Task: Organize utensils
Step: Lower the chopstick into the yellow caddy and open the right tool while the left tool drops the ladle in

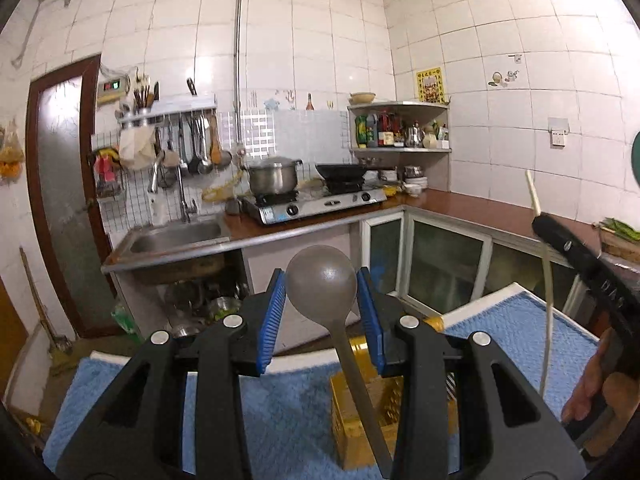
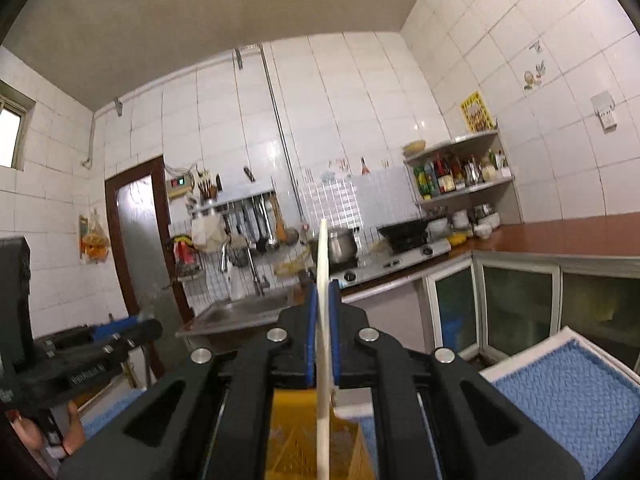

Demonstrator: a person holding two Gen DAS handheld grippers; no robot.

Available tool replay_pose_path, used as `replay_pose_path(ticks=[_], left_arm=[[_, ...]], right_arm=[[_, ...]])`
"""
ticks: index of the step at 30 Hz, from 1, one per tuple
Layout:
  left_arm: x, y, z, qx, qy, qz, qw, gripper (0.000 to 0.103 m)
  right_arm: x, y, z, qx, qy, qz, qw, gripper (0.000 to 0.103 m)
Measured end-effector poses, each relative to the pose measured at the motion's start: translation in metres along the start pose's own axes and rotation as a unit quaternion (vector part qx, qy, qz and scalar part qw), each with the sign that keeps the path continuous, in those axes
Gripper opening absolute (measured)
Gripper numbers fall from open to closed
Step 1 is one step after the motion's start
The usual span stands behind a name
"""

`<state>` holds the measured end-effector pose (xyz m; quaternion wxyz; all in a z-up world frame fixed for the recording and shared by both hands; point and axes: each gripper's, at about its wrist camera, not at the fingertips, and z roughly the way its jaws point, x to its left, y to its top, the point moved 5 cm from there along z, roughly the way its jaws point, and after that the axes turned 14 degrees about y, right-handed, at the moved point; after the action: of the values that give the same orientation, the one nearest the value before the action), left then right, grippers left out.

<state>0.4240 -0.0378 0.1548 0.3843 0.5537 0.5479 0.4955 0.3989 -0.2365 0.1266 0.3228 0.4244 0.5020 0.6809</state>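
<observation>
Flanking yellow crate (image 1: 360, 420): blue towel (image 1: 280, 408), w/ sink (image 1: 176, 236) behind.

A: Background, left wrist view?
B: Steel pot (image 1: 273, 176) and black wok (image 1: 341, 171) sit on the gas stove (image 1: 316, 203). Sink (image 1: 176, 236) lies left of the stove.
A: Walls?
B: Corner shelf (image 1: 400, 128) holds bottles. Brown door (image 1: 64, 196) at far left. Blue towel (image 1: 520, 328) covers the worktop.

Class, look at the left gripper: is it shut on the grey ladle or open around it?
Cannot tell. The ladle bowl sits between the left gripper pads, but where the handle passes, contact is not visible.
</observation>
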Motion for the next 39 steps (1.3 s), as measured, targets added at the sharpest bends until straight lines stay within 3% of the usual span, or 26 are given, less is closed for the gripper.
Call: replay_pose_path(ticks=[9, 18, 39], left_arm=[[-0.011, 0.000, 0.035, -0.022, 0.006, -0.002, 0.9997, 0.035], [-0.020, -0.027, 0.061, -0.031, 0.019, -0.023, 0.9991, 0.035], [-0.033, -0.069, 0.073, -0.011, 0.011, -0.024, 0.9996, 0.035]], right_arm=[[0.000, 0.006, 0.040, -0.035, 0.006, 0.002, 0.999, 0.006], [0.004, -0.015, 0.064, -0.040, -0.024, -0.059, 0.997, 0.006], [0.003, -0.029, 0.069, -0.034, -0.018, -0.076, 0.996, 0.006]])
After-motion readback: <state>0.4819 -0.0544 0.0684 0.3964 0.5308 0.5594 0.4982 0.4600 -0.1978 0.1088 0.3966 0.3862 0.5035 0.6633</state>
